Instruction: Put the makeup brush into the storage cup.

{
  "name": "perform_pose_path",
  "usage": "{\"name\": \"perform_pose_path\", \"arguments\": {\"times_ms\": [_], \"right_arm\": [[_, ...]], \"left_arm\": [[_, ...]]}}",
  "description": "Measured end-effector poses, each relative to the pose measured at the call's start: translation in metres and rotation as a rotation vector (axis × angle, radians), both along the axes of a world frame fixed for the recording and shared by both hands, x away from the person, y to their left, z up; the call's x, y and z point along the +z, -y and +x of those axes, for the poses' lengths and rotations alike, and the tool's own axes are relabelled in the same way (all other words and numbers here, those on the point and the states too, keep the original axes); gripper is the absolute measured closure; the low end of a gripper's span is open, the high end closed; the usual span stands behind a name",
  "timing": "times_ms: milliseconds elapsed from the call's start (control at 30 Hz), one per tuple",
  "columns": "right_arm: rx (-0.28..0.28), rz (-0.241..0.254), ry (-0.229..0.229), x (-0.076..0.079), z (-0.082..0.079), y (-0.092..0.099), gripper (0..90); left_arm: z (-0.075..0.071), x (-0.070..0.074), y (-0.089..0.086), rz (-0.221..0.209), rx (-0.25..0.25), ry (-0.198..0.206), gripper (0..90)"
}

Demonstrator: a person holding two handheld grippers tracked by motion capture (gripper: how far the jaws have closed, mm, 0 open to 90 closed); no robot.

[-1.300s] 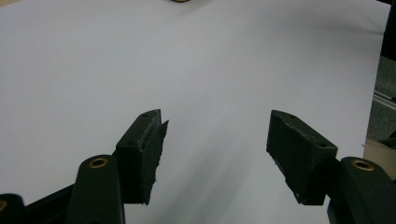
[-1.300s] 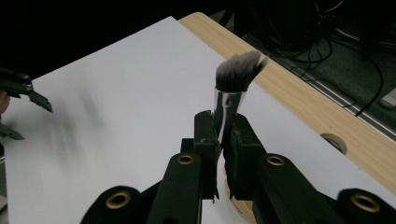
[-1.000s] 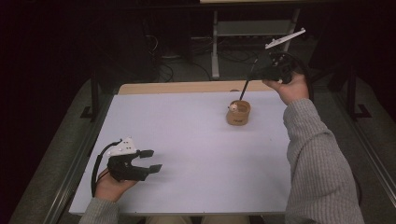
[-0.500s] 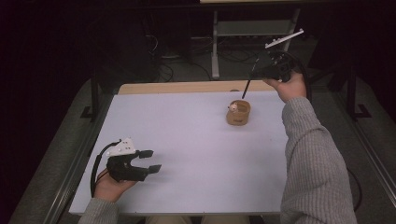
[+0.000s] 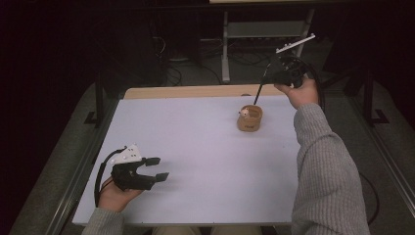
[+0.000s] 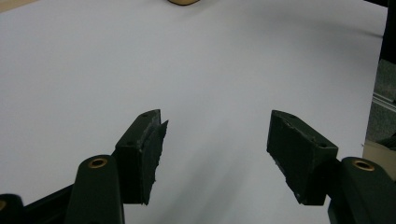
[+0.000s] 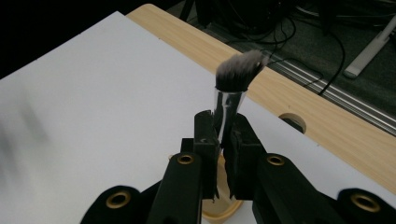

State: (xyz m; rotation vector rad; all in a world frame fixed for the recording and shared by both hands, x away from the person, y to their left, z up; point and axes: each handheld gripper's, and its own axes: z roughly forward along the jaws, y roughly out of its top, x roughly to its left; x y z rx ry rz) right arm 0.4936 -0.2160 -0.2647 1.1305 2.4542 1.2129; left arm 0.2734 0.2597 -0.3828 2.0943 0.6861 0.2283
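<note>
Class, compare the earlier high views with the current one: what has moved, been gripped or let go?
Nothing visibly changed. The right gripper stays shut on the brush above the cup; the left gripper rests open near the table's front edge.

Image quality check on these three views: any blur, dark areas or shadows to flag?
High view: table evenly lit, surroundings nearly black, slightly soft overall. Left gripper view: open jaws of the left gripper sharp, faint soft shadows on the white surface. Right gripper view: brush bristles blurred at the tip, grey smear at the left edge, right gripper sharp.
</note>
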Motion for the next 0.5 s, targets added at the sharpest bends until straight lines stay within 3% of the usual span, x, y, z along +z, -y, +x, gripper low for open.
{"name": "perform_pose_path", "arguments": {"times_ms": [500], "right_arm": [[-0.012,0.018,-0.014,-0.013,0.0,0.001,83.0]], "left_arm": [[0.0,0.0,0.0,0.002,-0.001,-0.001,35.2]]}}
